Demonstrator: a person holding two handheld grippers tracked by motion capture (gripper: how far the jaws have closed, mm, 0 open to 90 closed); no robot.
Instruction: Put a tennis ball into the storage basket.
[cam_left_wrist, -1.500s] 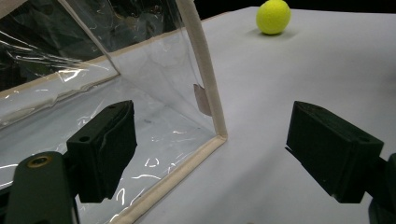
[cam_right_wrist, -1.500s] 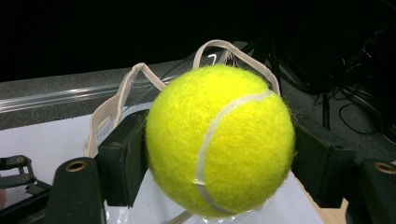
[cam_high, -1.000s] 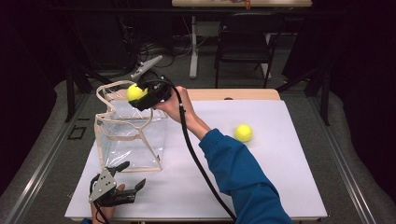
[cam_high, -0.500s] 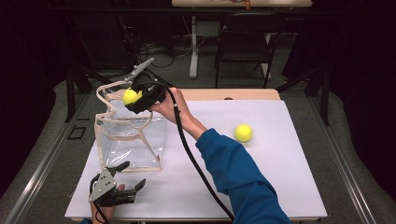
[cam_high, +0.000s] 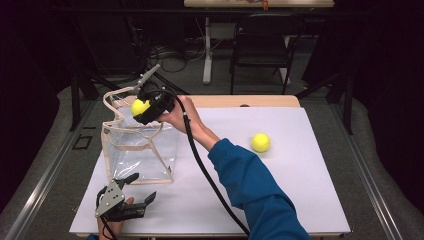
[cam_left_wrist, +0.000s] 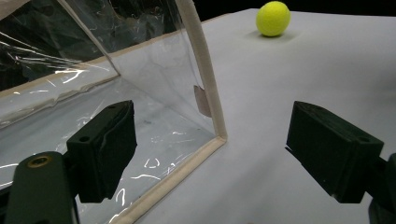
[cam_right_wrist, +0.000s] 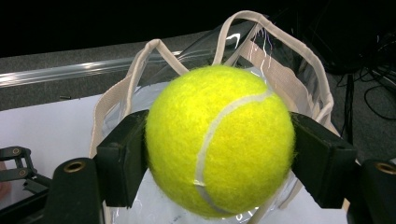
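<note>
Right gripper holds 1 tennis ball over the clear bag, upper left of the high frame.

Its jaws clamp the ball from both sides above the bag's open top and cream handles. The left gripper rests at lower left, jaws wide and empty, just beside the bag's corner. A 2nd ball lies well apart at centre right on the white surface. Behind it, a dark room with a chair and floor cables.
</note>
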